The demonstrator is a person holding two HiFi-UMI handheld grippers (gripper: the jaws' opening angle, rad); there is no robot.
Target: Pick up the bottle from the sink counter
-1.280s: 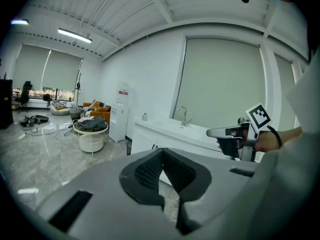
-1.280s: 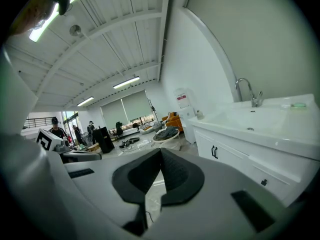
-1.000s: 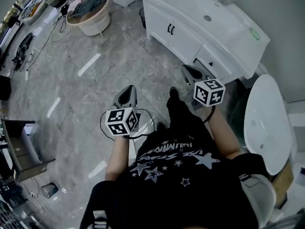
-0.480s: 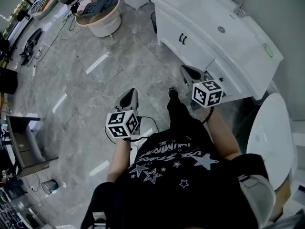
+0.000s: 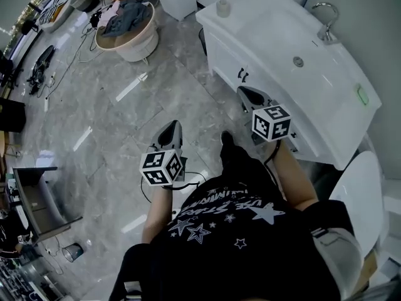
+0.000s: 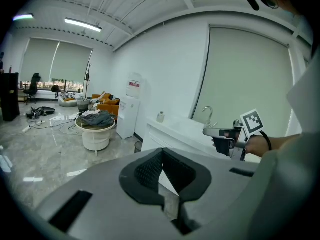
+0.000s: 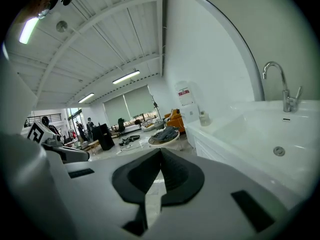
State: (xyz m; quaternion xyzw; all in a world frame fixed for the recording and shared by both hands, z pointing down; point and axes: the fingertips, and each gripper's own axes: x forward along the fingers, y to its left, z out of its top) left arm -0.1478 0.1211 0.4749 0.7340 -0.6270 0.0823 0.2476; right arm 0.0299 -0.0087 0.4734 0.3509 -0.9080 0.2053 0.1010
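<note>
A small pale bottle (image 5: 222, 7) stands on the far left corner of the white sink counter (image 5: 263, 27). It also shows as a small bottle (image 6: 160, 117) in the left gripper view and as a distant bottle (image 7: 202, 118) in the right gripper view. My left gripper (image 5: 170, 125) is over the grey floor, well short of the counter, with its jaws shut and nothing in them. My right gripper (image 5: 242, 91) is beside the cabinet front below the basin, far from the bottle, also shut and empty. Both point toward the counter.
The basin has a chrome faucet (image 5: 324, 27) and a drain (image 5: 298, 61). A green item (image 5: 362, 95) lies at the counter's right end. A round white tub of clothes (image 5: 128, 24) stands on the floor to the left, and a white oval fixture (image 5: 357, 193) at right.
The person has walked toward the sink counter and both grippers went along. The counter and bottle now lie lower and nearer in the head view. Both jaws stay shut.
</note>
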